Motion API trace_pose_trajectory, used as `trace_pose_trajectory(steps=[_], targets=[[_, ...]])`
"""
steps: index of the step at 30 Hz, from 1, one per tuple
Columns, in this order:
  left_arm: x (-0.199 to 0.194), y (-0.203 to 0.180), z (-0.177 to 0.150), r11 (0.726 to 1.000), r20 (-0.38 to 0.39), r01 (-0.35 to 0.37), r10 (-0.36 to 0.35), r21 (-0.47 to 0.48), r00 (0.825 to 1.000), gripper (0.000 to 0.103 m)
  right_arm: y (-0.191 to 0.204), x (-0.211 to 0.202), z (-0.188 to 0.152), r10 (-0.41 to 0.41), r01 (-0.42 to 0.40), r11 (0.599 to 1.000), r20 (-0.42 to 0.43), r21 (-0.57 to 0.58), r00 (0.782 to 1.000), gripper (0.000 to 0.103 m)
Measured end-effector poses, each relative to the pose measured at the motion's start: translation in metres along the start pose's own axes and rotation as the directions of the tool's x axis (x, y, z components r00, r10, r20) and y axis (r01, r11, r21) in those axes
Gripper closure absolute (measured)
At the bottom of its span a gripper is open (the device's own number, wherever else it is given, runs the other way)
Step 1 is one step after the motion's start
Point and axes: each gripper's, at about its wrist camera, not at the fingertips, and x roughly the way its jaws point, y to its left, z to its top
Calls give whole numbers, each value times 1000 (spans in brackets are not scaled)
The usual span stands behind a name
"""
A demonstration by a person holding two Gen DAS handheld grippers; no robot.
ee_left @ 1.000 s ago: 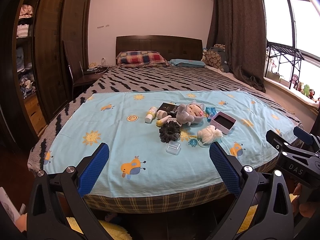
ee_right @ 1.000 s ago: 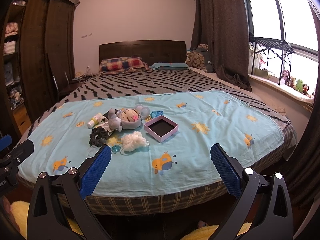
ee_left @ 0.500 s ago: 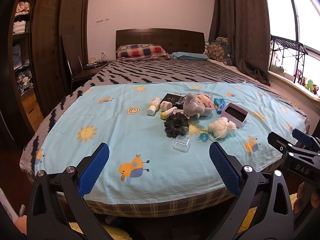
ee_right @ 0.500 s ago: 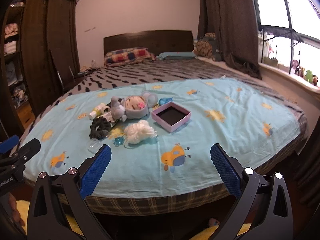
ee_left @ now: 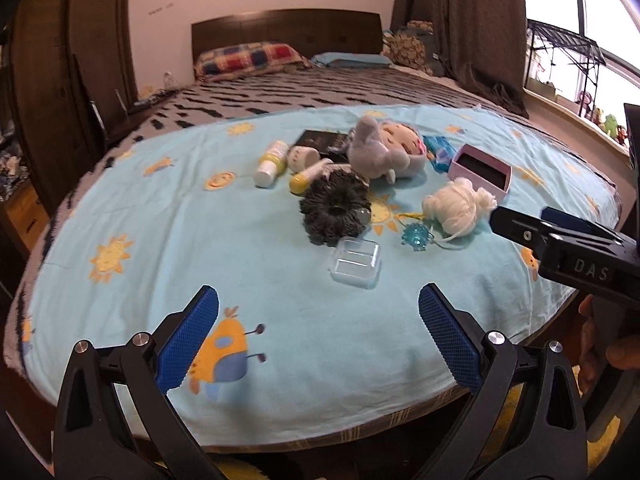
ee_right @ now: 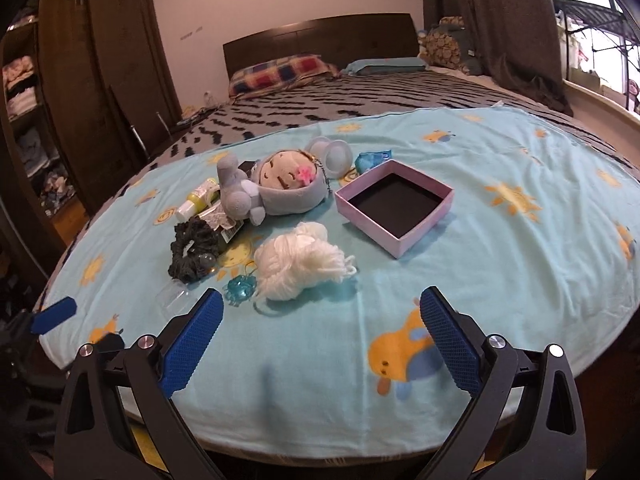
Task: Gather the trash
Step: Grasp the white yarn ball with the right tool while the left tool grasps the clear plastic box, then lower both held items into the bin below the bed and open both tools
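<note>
A cluster of small items lies on the light blue sheet [ee_left: 168, 248]: a clear plastic box [ee_left: 355, 263], a dark scrunchie [ee_left: 334, 213], a white yarn ball [ee_right: 301, 265], a blue plastic trinket [ee_right: 239, 289], a grey plush doll [ee_right: 276, 188], a yellow bottle [ee_left: 271, 163] and an open pink box [ee_right: 394, 206]. My left gripper [ee_left: 318, 338] hovers open over the sheet's near edge, short of the clear box. My right gripper [ee_right: 318, 340] is open just before the yarn ball, and it also shows at the right of the left wrist view [ee_left: 560, 240].
The bed runs back to a dark headboard [ee_left: 286, 32] with a plaid pillow [ee_left: 250, 56]. A dark wardrobe [ee_right: 100, 92] stands at the left, curtains and a window at the right. The right half of the sheet [ee_right: 540, 216] is bare.
Both grippers have moved forward and lower toward the bed; the cluster of items now looms larger and closer. Both stay open.
</note>
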Motion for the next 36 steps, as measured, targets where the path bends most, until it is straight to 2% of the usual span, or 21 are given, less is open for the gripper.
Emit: trace_pose_trajectory(steps=[3, 4, 6, 8, 12, 15, 16, 18, 24, 29, 36], targets=[[16, 0, 6, 1000, -20, 27, -27, -13, 999, 11, 1, 13, 8, 28, -28, 1000, -18, 10, 999, 7], [20, 1, 8, 999, -26, 37, -37, -20, 999, 16, 2, 16, 10, 34, -34, 999, -18, 6, 999, 8], [30, -1, 11, 998, -36, 63, -63, -18, 997, 21, 6, 25, 15, 44, -44, 999, -27, -10, 999, 14], [38, -5, 13, 997, -56, 79, -79, -6, 995, 27, 6, 35, 18, 55, -56, 998, -51, -11, 997, 24], [56, -8, 13, 993, -97, 114, -115, -13, 989, 38, 6, 52, 18, 41, -43, 999, -85, -23, 996, 35], [62, -7, 14, 995, -100, 104, -105, -8, 989, 50, 5, 58, 14, 63, -65, 998, -105, -20, 993, 43], [63, -6, 15, 994, -99, 106, -106, -6, 989, 54, 6, 58, 14, 70, -72, 997, -104, -23, 992, 48], [63, -4, 16, 994, -99, 109, -110, -8, 989, 65, 10, 58, 13, 73, -78, 996, -105, -37, 992, 53], [49, -3, 14, 994, -83, 108, -108, -2, 991, 66, 16, 39, 10, 73, -78, 995, -79, -61, 994, 55], [21, -6, 9, 994, -44, 109, -108, 3, 993, 66, 14, 12, 10, 59, -61, 997, -34, -55, 998, 55], [-23, -17, -4, 990, -11, 144, -144, 4, 990, 66, 6, -38, -5, 39, -39, 998, 7, -46, 999, 55]])
